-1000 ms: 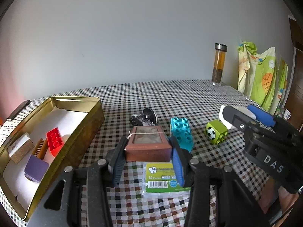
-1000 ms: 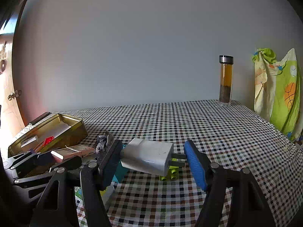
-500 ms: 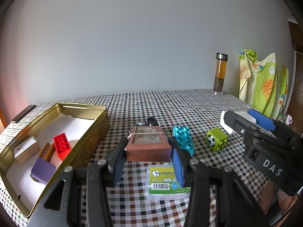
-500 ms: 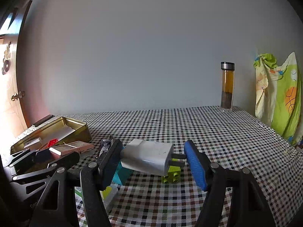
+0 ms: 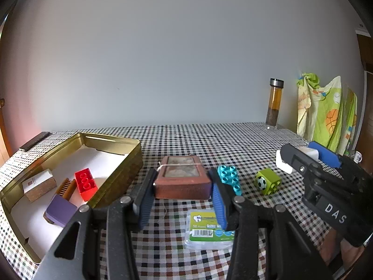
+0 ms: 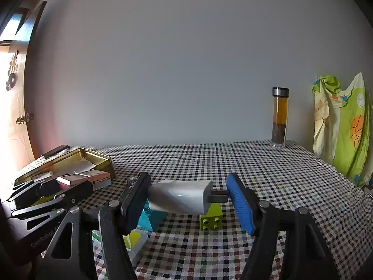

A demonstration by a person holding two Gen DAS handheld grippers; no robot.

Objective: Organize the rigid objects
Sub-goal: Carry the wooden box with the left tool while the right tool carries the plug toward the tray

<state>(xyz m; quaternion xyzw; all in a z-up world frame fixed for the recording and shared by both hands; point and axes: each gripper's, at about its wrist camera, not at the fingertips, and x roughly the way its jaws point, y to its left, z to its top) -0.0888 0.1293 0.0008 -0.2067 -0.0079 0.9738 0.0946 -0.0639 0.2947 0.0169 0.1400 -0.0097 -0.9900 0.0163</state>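
Observation:
My left gripper (image 5: 181, 198) is shut on a brown flat box (image 5: 181, 179) tied with string, held above the checkered table. My right gripper (image 6: 188, 198) is shut on a white plug charger (image 6: 180, 196), its prongs against the blue pad; it also shows in the left wrist view (image 5: 307, 156). The gold tin (image 5: 126, 158) stands at the left and holds a red brick (image 5: 85, 183), a purple block (image 5: 61, 210), a comb (image 5: 66, 186) and a small cork box (image 5: 39, 184). The brown box also shows in the right wrist view (image 6: 81, 178).
On the table lie a teal brick (image 5: 229, 178), a green football brick (image 5: 267, 182) and a clear floss-pick packet (image 5: 207, 231). A glass bottle (image 5: 275, 103) stands at the back right. Bright cloth (image 5: 326, 112) hangs past the right edge.
Both grippers have risen and tilted up with their loads. The dark metal object behind the brown box is now hidden.

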